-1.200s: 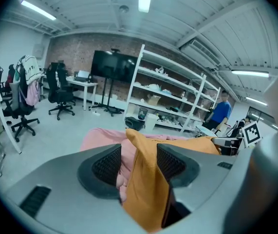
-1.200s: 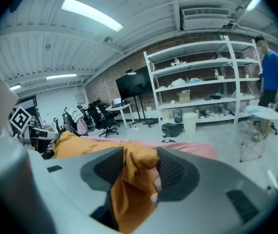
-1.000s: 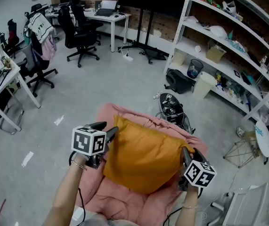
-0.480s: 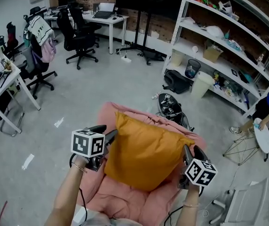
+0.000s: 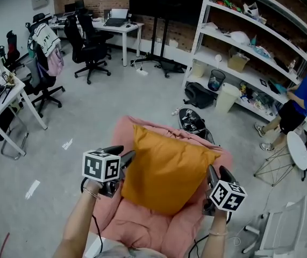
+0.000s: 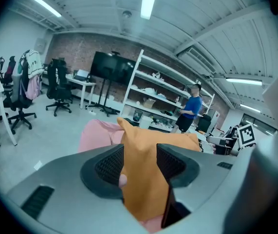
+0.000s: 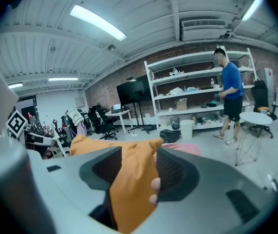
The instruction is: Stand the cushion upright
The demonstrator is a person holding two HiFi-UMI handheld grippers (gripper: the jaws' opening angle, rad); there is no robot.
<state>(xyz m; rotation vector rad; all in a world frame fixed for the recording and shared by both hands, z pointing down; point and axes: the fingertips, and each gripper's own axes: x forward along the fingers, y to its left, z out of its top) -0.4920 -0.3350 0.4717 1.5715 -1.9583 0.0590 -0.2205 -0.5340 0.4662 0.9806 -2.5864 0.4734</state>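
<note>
Cushion [image 5: 166, 173], orange, stands nearly upright on the pink seat [image 5: 142, 227], directly between my two claws. My left claw [image 6: 139, 164] is clamped on the cushion's left edge, with fabric pressed between both pads. My right claw [image 7: 138, 172] grips the right edge. Its jaws have just been opening slightly, with fabric filling the gap and touching the pads.

A pink padded seat [image 5: 142, 230] stands on the grey floor [image 5: 99, 106]. On it is an orange cushion [image 5: 166, 168], its lower edge against the padding at 6 o'clock and its top corners pointing to 11 and 2 o'clock.
</note>
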